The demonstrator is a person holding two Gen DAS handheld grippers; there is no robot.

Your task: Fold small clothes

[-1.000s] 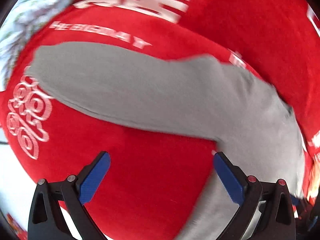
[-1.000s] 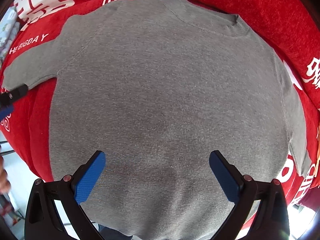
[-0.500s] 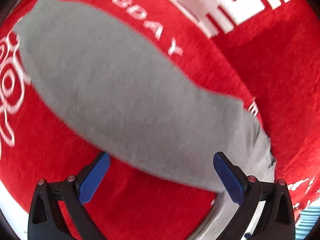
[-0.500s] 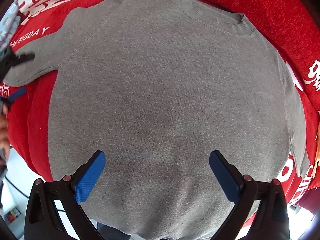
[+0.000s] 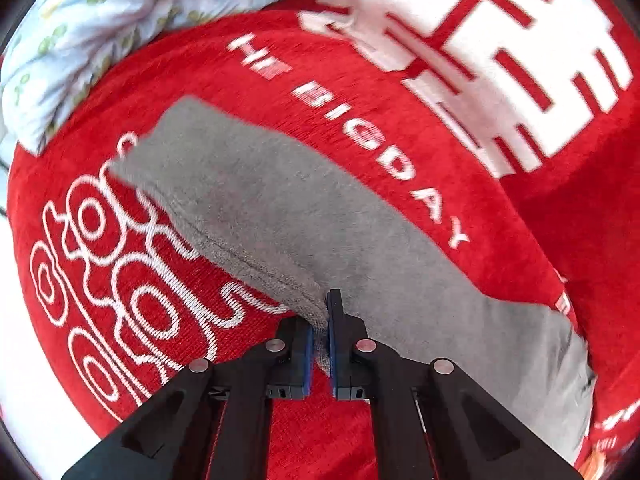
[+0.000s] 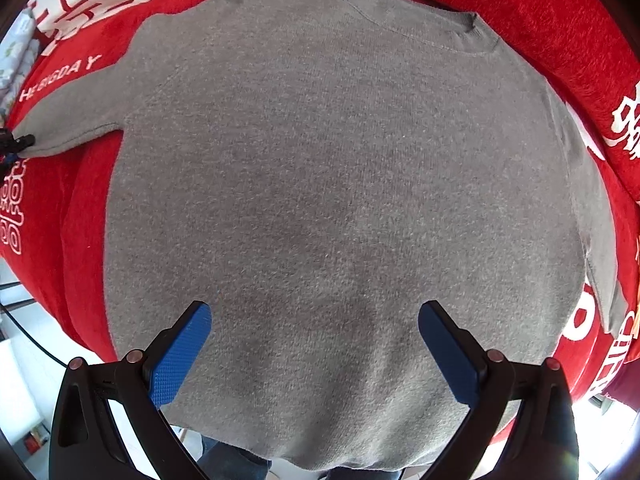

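A small grey sweater (image 6: 328, 184) lies flat on a red blanket, neck at the top right, both sleeves spread out. Its left sleeve (image 5: 304, 224) runs across the left wrist view. My left gripper (image 5: 320, 334) is shut on the lower edge of that sleeve near the cuff, with grey cloth pinched between the blue pads. That same gripper (image 6: 16, 146) shows at the far left edge of the right wrist view, at the cuff. My right gripper (image 6: 314, 344) hangs open above the lower part of the sweater body, with nothing between its fingers.
The red blanket (image 5: 532, 216) has white lettering and patterns. A pale flowered quilt (image 5: 120, 28) lies bunched at its upper left. The blanket's edge drops to a pale floor (image 6: 24, 384) at the left and bottom of both views.
My left gripper moved over the sleeve toward the cuff and shut on its edge; it was wide open before. My right gripper shifted slightly over the sweater body and stays open.
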